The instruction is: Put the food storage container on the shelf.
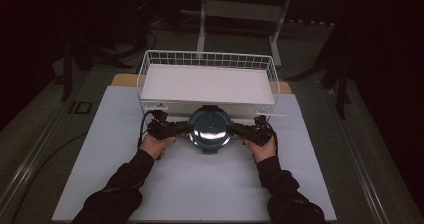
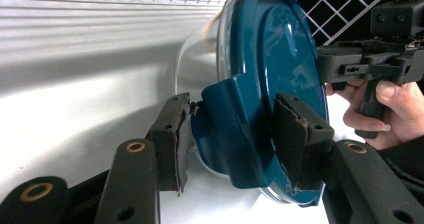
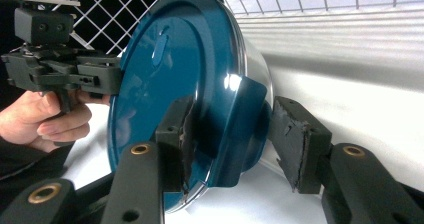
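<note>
Pot [image 1: 210, 128] centre frame on the tabletop [image 1: 190, 184], just below the basket [image 1: 150, 66]. Left hand-held gripper [image 2: 232, 139] and right hand-held gripper [image 3: 227, 141] straddle its side handles, jaws apart. Likely pre-lift: clamp both, then raise level.

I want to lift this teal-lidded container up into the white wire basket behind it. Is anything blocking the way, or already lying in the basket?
Only the basket's own near wall: the container sits right against it, so it must clear that edge. The basket's white floor looks bare. The left gripper and the right gripper flank the container's side tabs.
</note>
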### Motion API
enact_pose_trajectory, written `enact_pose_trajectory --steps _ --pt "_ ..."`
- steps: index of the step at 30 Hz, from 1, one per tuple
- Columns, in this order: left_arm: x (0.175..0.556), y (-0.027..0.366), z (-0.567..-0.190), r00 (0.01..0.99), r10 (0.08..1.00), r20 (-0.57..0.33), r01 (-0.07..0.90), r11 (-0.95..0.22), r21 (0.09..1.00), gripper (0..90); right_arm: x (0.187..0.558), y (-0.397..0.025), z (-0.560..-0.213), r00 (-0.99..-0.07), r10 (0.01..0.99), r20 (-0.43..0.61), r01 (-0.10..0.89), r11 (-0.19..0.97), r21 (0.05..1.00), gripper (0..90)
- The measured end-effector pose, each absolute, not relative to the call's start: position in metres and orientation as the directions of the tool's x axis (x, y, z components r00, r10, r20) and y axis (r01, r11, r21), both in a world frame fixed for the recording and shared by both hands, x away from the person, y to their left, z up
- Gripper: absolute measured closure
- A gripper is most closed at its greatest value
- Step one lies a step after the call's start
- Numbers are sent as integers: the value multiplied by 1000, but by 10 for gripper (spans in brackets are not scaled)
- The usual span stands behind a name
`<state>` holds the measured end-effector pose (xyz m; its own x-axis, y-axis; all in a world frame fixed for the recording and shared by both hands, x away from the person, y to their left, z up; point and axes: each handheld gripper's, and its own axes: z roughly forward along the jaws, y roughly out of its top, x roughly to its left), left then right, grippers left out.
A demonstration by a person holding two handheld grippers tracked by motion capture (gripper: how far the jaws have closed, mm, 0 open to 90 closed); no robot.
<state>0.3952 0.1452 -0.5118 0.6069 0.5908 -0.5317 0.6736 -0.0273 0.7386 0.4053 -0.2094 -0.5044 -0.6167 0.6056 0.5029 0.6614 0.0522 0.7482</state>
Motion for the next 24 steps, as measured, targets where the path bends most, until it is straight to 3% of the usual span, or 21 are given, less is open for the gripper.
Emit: enact_pose_trajectory --steps 9,18,20,24 --pt "400 142 -508 582 660 -475 635 -4 772 495 408 -204 -502 -607 651 457 632 46 774 477" --pt "403 142 -507 564 693 -449 631 -11 776 425 413 -201 -500 -595 689 414 607 48 793 449" --pt "406 143 -507 598 678 -427 610 -40 791 425 411 -200 -498 -587 698 410 610 48 791 447" --pt "401 143 -506 564 692 -450 627 -4 779 369 406 -198 -497 -574 704 419 625 46 779 434"
